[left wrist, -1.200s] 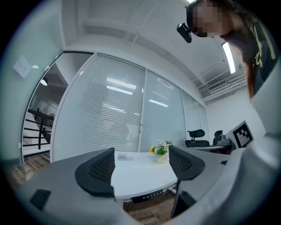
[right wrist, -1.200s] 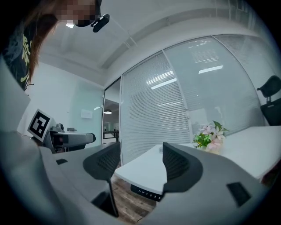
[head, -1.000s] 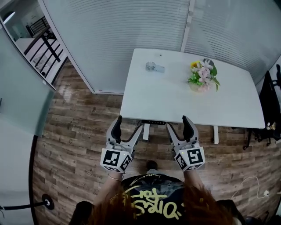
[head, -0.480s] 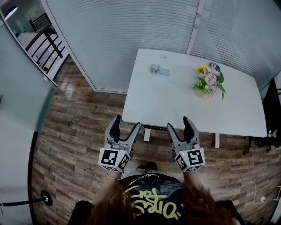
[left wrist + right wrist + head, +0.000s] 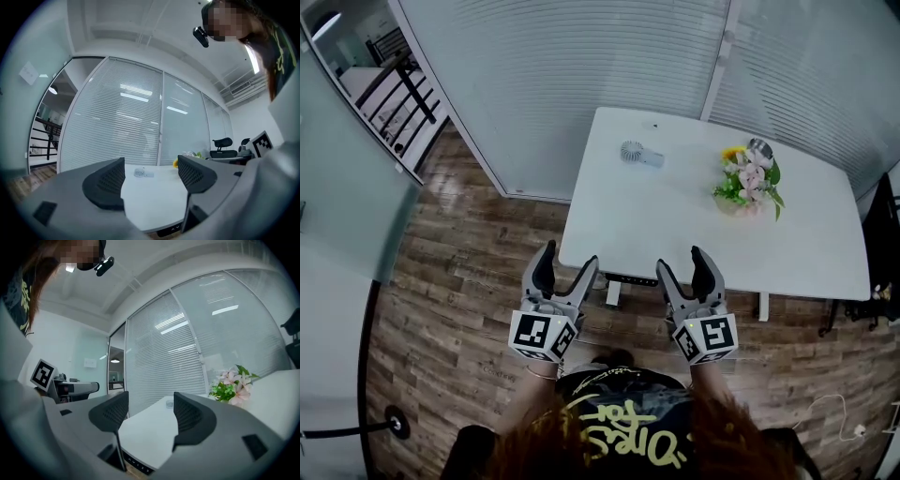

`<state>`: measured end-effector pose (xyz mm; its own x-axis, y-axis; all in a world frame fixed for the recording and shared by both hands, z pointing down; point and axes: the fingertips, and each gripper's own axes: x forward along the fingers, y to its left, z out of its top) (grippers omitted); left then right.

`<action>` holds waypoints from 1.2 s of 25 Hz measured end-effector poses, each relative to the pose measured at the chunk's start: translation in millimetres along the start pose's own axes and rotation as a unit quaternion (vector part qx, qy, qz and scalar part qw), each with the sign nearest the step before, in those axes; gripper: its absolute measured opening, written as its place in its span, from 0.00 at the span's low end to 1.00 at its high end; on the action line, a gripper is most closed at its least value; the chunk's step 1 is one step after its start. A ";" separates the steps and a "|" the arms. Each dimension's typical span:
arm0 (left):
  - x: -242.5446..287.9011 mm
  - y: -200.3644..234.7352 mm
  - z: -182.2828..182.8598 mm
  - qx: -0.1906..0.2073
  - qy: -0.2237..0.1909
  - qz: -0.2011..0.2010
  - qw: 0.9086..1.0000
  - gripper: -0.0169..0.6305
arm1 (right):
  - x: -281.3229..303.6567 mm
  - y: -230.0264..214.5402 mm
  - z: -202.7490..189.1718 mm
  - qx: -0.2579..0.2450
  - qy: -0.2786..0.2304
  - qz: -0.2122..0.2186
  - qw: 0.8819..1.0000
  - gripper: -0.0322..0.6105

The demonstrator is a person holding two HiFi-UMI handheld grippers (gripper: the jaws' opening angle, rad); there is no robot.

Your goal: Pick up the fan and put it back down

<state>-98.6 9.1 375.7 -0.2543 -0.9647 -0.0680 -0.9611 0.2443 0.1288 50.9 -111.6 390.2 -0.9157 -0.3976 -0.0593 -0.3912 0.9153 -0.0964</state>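
Flowers (image 5: 748, 178) sit in what looks like a pale pot (image 5: 733, 203) on the worktop (image 5: 675, 230); the small grey-white fan (image 5: 639, 155) lies flat. The left gripper (image 5: 568, 259), jaws just closing slightly, and the right gripper (image 5: 681, 262) gape empty

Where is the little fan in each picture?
Head view: the fan lies on the table near its far left corner, above the picture's middle.
Left gripper view: the fan looks small, low in the middle, seen between the jaws.
Right gripper view: the fan looks tiny, right beside the right-hand jaw.
Shared landmark: the flowers stand to the fan's right in every view.
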 end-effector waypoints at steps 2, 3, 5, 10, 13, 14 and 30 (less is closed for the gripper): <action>1.4 -1.1 -2.4 0.000 0.000 0.003 1.000 0.56 | 1.1 -4.3 -3.5 0.008 0.002 0.001 1.000 0.49; 1.0 -1.1 -3.4 0.002 0.000 0.005 1.000 0.56 | 1.4 -5.6 -5.5 0.009 0.004 0.003 1.000 0.49; -1.0 1.6 -5.1 0.005 0.000 0.012 1.000 0.56 | 2.4 -6.5 -9.0 0.010 0.005 0.006 1.000 0.49; -3.8 21.7 -9.3 -0.001 0.006 0.033 0.999 0.55 | 17.8 4.5 -17.5 0.027 0.014 0.024 0.999 0.49; 1.9 33.3 -8.6 -0.003 0.004 0.034 0.999 0.55 | 33.7 13.4 -19.6 0.026 0.016 0.035 0.999 0.49; 6.8 37.3 -8.9 -0.002 0.004 0.032 0.999 0.55 | 40.8 14.1 -20.7 0.025 0.016 0.037 0.999 0.49; 127.8 131.1 -10.4 -0.020 0.030 -0.058 0.998 0.54 | 187.8 1.0 -36.0 0.016 0.028 -0.015 0.999 0.49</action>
<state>-256.0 -83.1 394.2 -0.1338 -0.9907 -0.0249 -0.9782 0.1281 0.1632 -124.8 -183.1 414.8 -0.9075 -0.4200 -0.0007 -0.4164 0.9001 -0.1283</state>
